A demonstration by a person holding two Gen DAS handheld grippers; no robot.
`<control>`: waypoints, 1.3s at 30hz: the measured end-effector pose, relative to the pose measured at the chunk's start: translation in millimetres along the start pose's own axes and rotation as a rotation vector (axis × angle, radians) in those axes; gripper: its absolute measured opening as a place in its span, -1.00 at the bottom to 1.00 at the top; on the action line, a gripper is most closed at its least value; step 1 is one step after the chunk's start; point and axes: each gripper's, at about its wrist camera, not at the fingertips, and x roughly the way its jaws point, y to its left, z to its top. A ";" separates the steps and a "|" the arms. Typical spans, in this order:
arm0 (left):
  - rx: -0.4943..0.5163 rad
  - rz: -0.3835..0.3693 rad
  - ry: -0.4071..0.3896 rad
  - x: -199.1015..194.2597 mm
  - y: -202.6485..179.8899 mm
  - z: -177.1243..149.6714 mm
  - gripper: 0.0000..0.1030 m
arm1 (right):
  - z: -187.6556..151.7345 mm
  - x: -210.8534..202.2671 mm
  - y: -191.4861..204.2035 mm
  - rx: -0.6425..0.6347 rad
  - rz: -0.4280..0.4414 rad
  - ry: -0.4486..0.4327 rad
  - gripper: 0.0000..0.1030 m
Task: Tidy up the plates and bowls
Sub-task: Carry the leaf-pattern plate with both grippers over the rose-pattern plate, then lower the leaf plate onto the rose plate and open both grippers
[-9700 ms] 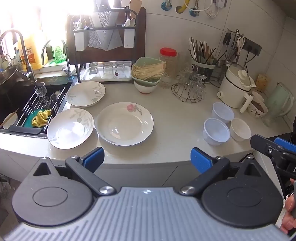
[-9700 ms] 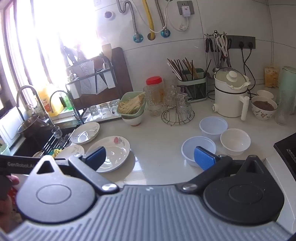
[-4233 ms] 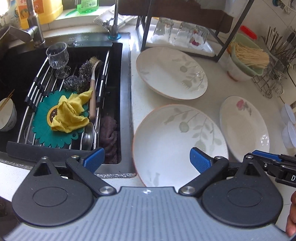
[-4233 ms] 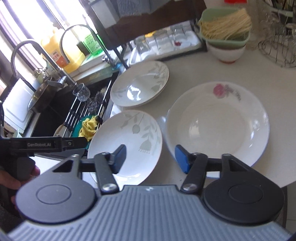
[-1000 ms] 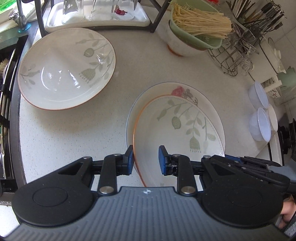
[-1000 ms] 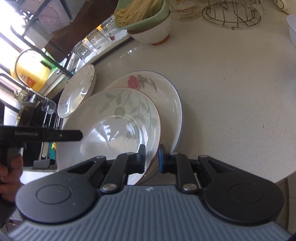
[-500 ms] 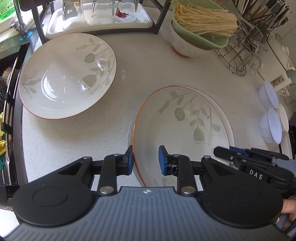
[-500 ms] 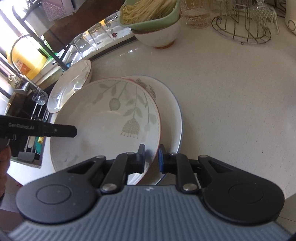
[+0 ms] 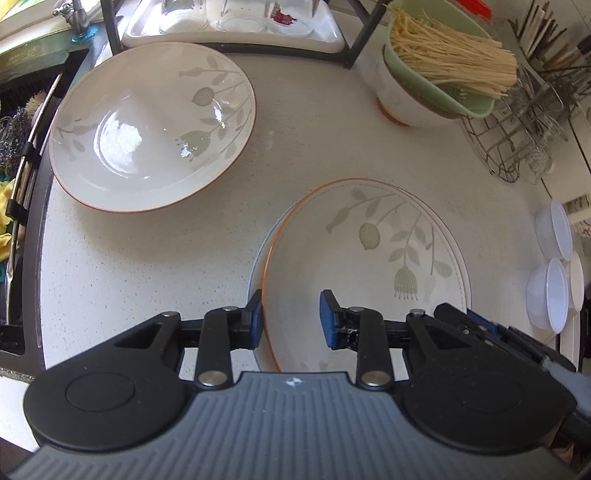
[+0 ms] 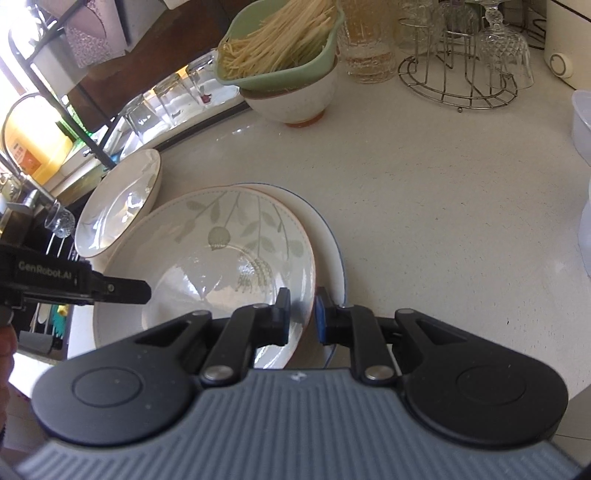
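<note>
A leaf-pattern plate (image 9: 373, 266) lies stacked on the larger blue-rimmed plate (image 10: 328, 236) on the counter. My left gripper (image 9: 291, 319) straddles the plate's near-left rim with its jaws parted and a gap beside the pads, so it is open. My right gripper (image 10: 302, 315) straddles the plate's (image 10: 207, 273) right rim with narrow jaws, still shut on it. A second leaf-pattern plate (image 9: 151, 125) lies at the back left, by the sink; it also shows in the right wrist view (image 10: 118, 203).
A bowl with a green colander of noodles (image 9: 439, 77) stands behind. A wire glass rack (image 9: 517, 125) is at the back right. Small white bowls (image 9: 550, 291) sit at the right. The sink (image 9: 14, 177) is at the left, a dish rack with glasses (image 9: 236, 22) behind.
The leaf plate came down and settled fully onto the blue-rimmed plate, covering its flower. My left gripper's jaws have widened off the rim. The right gripper still pinches it.
</note>
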 end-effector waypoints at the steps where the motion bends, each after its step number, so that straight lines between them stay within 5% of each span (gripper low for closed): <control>1: -0.002 0.009 -0.002 -0.2 -1.5 0.9 -0.33 | -0.4 -0.2 -0.7 0.004 0.001 -0.002 -0.67; 10: 0.020 0.074 -0.009 -15.8 -3.7 3.7 -0.31 | -0.5 -4.2 -3.8 -0.001 0.008 -0.024 -0.68; 17: 0.054 0.071 -0.099 -40.4 -18.5 -10.0 -0.31 | 6.1 -17.3 -2.5 -0.007 0.006 -0.078 -0.68; 39: 0.129 0.074 -0.403 -176.1 -70.9 -75.2 -0.30 | 15.8 -168.7 7.6 -0.096 0.139 -0.342 -0.68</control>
